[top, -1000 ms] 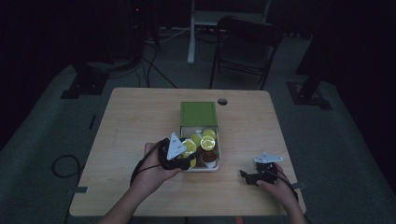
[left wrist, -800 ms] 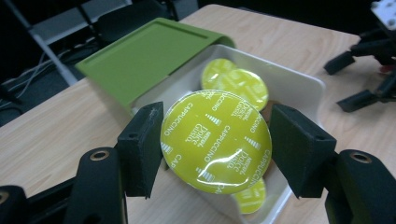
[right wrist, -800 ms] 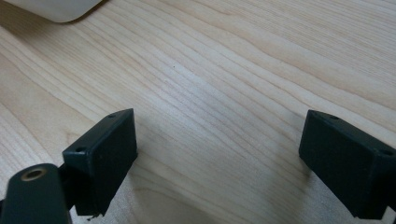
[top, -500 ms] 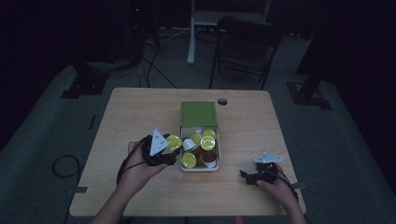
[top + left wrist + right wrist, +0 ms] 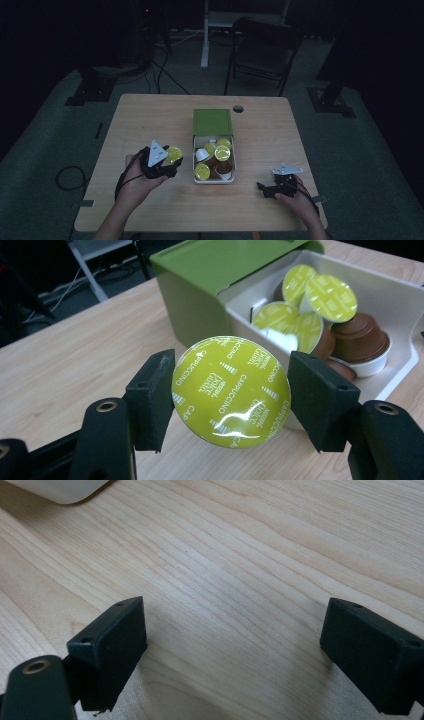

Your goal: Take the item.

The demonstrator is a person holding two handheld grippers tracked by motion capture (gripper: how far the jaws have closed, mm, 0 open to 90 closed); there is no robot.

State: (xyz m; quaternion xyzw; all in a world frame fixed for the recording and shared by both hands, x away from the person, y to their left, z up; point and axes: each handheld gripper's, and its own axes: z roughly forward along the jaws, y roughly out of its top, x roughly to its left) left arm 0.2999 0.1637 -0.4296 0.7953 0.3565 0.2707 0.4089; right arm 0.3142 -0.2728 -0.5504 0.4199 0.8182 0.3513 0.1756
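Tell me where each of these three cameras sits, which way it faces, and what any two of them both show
High view: above the person's side, facing forward and down on the table; both forearms, left gripper, right gripper.
Left gripper view: rides the left gripper, looking along its jaws, clamped on a yellow-lidded capsule, toward the box.
Right gripper view: rides the right gripper, open jaws over bare wood.
Shared: high and left gripper views both show the capsule and box.
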